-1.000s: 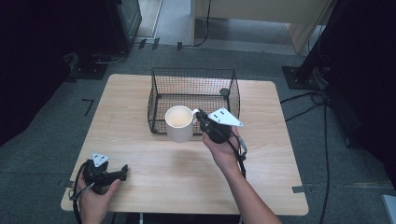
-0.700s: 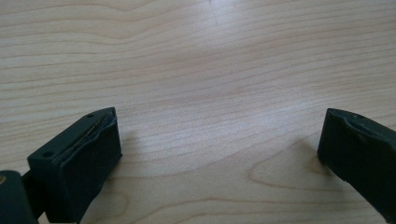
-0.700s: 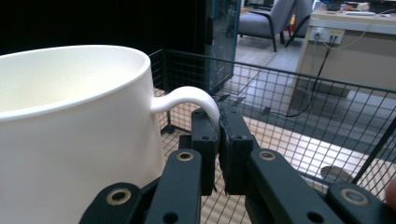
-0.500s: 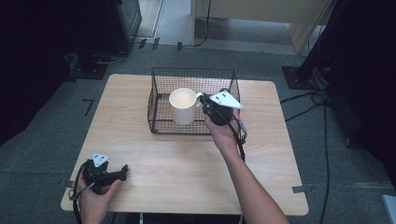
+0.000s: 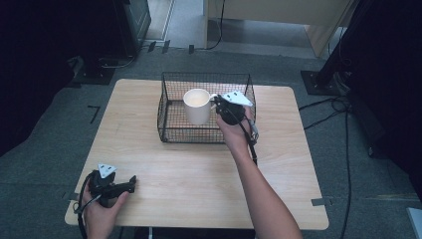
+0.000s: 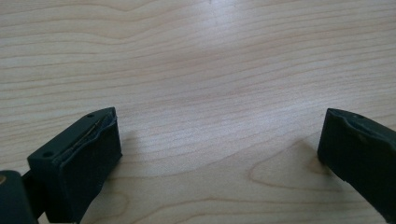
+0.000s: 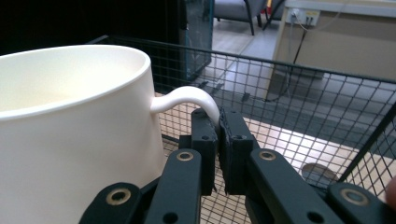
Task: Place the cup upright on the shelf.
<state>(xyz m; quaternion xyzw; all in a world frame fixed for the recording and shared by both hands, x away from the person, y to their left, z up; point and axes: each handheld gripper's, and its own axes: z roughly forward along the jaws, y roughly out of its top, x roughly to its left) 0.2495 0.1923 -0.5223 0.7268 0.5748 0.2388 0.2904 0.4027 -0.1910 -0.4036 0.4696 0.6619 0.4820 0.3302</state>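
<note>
- The left gripper (image 5: 130,183) rests on the near left corner of the table (image 5: 278,199), its jaws spread wide with bare wood between them, as the left gripper view shows. It has no part in this step and is best left lying where it is, well apart from the basket.
- The right gripper (image 7: 218,122) has its jaws pressed together on the thin handle (image 7: 194,95) of the white mug (image 5: 197,105), pinching it near the lower curve. The mug hangs upright above the inside of the wire basket (image 5: 169,130), toward its middle.
- To do the step well, I judge the mug should go straight down, kept level, until its base sits on the basket floor; only then should the jaws part. A pinch on so slim a handle could let the mug swing or turn, so a slow descent is wise.
- The hand and cable should stay off the right wall of the basket as it comes away, moving out sideways off the handle, then up.
- Hard to make out: the mug's base, so I cannot tell whether it touches the basket floor or hangs above it.
- In the right gripper view the mug's left side is cut off, and the pads cover the handle's lower join.
- A dark round thing (image 7: 316,173) beyond the mesh is too unclear to name.
</note>
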